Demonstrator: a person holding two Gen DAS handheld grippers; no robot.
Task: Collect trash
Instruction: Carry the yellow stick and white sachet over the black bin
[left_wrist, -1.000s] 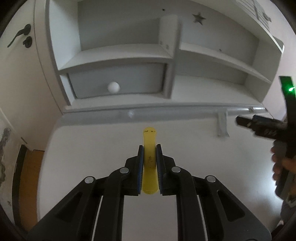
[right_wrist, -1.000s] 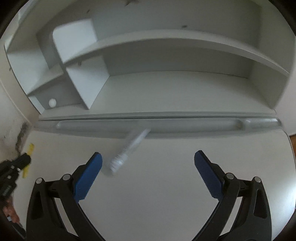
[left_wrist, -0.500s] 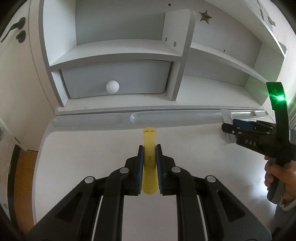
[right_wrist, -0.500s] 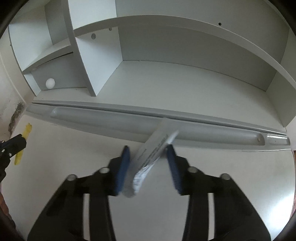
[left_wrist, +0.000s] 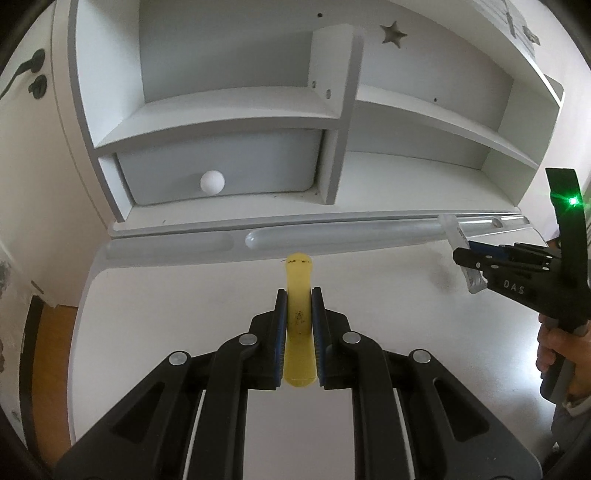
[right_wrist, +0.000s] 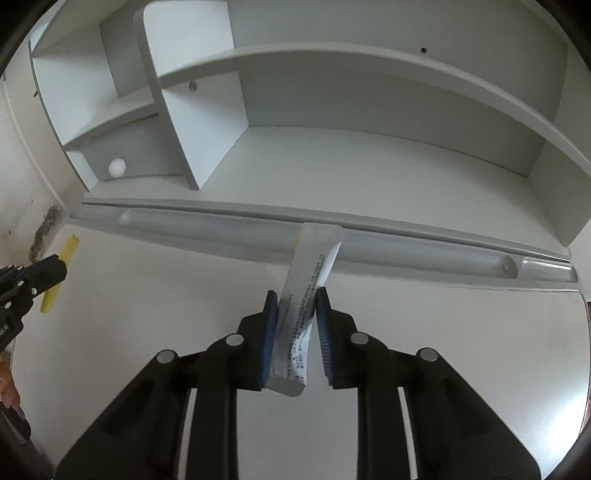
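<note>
The white worktop (left_wrist: 166, 295) lies bare across its middle, open room on every side of both tools; its left edge curves down past 9 o'clock to a strip of wooden floor (left_wrist: 51, 354). At 12 o'clock the shelf unit (right_wrist: 369, 158) closes off the far side, and a long grey groove (right_wrist: 221, 232) runs along the worktop's back edge (a round white knob (left_wrist: 212, 182) sits on the drawer above). The left gripper (left_wrist: 298, 299) has its jaws pinching a yellow strip (left_wrist: 298, 280), which sticks out toward 12 o'clock, its tip just short of the groove. The right gripper (right_wrist: 297, 299), at 3 o'clock from the left view, has its jaws pressed on a white printed packet (right_wrist: 306, 273), its far end over the groove.
</note>
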